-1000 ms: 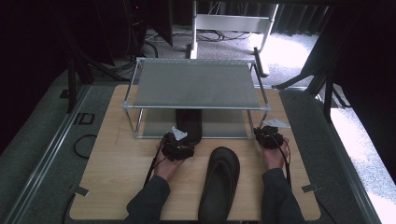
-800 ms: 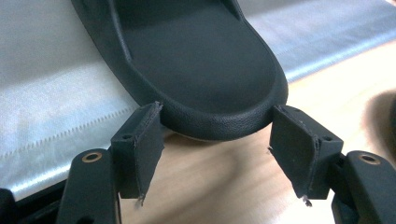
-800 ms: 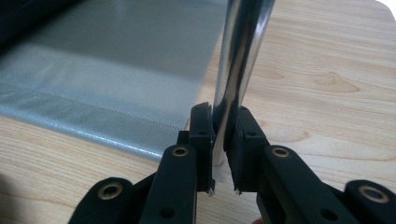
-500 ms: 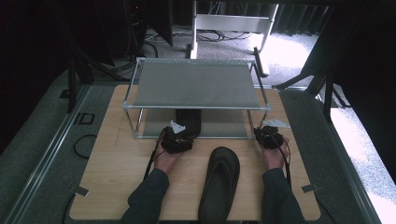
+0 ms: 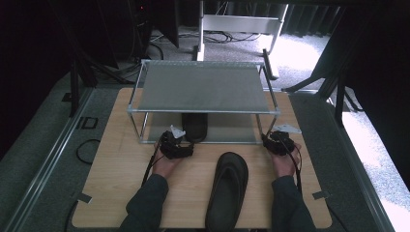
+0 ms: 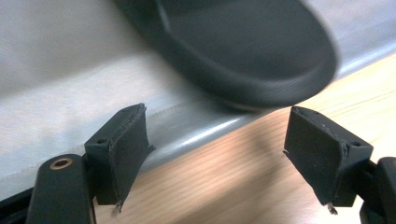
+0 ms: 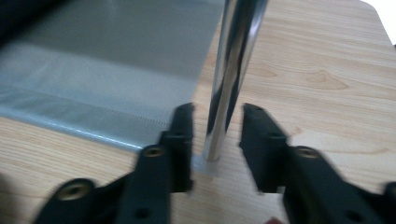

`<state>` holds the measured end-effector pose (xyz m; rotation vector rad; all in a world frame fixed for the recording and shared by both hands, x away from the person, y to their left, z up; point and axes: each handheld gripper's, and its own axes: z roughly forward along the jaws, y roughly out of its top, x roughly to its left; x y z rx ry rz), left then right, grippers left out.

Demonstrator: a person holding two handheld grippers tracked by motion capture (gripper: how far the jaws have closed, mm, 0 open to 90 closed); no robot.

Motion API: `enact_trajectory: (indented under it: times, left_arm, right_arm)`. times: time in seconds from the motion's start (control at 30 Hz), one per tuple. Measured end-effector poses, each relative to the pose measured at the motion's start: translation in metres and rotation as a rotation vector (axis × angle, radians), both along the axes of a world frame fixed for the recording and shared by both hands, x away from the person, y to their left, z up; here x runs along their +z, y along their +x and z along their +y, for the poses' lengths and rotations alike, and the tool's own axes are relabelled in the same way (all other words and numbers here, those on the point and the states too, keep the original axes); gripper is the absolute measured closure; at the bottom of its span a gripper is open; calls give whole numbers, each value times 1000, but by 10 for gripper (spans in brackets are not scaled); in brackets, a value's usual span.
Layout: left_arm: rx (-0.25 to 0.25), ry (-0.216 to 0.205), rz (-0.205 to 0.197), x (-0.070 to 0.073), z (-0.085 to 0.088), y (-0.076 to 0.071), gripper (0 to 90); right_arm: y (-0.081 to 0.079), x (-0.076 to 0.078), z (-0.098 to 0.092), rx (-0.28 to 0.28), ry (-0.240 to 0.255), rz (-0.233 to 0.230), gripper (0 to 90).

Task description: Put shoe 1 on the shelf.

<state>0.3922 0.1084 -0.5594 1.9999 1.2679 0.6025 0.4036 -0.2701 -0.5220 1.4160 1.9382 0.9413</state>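
Sandals first: from the high view, one dark sandal (image 5: pixel 194 126) lies on the lower shelf of the metal rack (image 5: pixel 203 87), its rounded end poking out toward the person, while a second dark sandal (image 5: pixel 227 189) lies flat on the wooden table (image 5: pixel 111 183) between the two forearms. The left gripper (image 5: pixel 183 143) sits just in front of the shelved sandal, near its protruding end, and the left hand (image 5: pixel 167 164) holds it low over the table. The right gripper (image 5: pixel 271 140) is at the rack's front right leg (image 5: pixel 262 130), well apart from both sandals.

Left gripper view: the shelved sandal (image 6: pixel 233 51) looks matte black, smooth and thick-soled, with a rounded end overhanging the shelf's front edge. It lies just beyond the jaws and above the gap, touching neither. The jaws have just been opening and stand wide apart, with nothing between them but shelf edge and table.

Right gripper view: the shiny leg (image 7: pixel 229 79) stands upright between the jaws. They have just been opening, and a slim gap shows on each side of the leg, so the grip is released.
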Motion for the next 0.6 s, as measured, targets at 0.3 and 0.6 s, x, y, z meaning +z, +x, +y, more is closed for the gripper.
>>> enact_trajectory:
  times: [0.3, 0.6]
  left_arm:
    - [0, -2, 1, 0, 1, 1, 224]
    - [1, -8, 5, 0, 1, 2, 224]
  right_arm:
    - [-46, 15, 2, 3, 50, -30, 425]
    - [-117, 20, 44, 224, 94, -8, 387]
